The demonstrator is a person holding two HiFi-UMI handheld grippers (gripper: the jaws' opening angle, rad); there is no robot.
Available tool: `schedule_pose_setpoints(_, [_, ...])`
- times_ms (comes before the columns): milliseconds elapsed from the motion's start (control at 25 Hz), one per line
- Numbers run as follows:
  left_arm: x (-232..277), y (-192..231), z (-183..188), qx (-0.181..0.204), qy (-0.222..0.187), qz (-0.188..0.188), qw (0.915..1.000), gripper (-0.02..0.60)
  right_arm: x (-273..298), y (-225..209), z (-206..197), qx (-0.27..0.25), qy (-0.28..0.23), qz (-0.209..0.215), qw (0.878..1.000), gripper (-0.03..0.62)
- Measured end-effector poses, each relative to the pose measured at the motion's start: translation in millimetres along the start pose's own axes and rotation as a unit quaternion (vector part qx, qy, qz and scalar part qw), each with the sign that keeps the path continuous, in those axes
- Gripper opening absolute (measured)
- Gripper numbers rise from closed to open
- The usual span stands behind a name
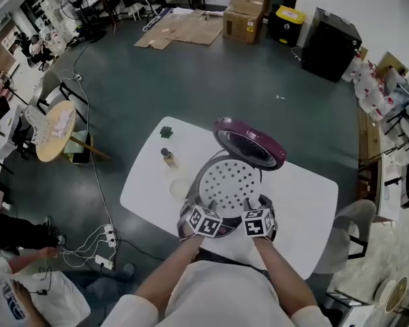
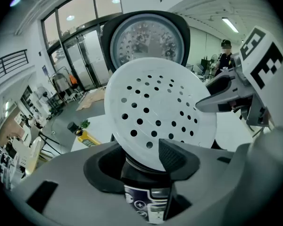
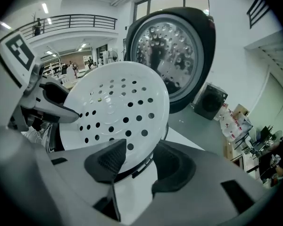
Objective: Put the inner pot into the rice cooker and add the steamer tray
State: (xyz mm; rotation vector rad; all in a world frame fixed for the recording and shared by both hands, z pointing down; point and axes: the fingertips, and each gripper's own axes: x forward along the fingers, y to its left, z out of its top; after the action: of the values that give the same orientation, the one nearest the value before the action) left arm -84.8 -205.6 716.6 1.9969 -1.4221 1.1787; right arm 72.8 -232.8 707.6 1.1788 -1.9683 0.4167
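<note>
We hold both grippers at the near rim of the white steamer tray [image 1: 232,181], which lies over the mouth of the rice cooker [image 1: 196,189] on the table [image 1: 146,182]. The left gripper [image 2: 141,160] is at 7 o'clock and the right gripper [image 3: 134,163] at 5 o'clock. Each one's fingers stand apart, the tray's rim between them. The open lid [image 1: 251,142] rises at 12 o'clock.

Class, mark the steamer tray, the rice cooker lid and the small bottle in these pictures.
steamer tray [image 1: 230,184], head view, perforated centre.
rice cooker lid [image 1: 249,146], head view, inner face.
small bottle [image 1: 168,158], head view, its body.
</note>
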Motion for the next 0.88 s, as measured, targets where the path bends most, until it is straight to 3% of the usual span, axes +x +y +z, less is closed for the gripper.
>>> schedule_pose_setpoints(400, [31,16,-32,0.058,0.066,0.005,0.9961,0.298,28,22,-15,-0.023,0.048,-0.003,0.999,0.219])
schedule_pose_setpoints(640, [37,25,-30,0.120,0.062,0.032,0.9903,0.388,27,20,-10,-0.047,0.051,-0.020,0.997,0.244])
schedule_pose_setpoints(880, [38,31,-27,0.116,0.051,0.027,0.9916,0.414,31,14,-18,-0.063,0.070,-0.031,0.995,0.272])
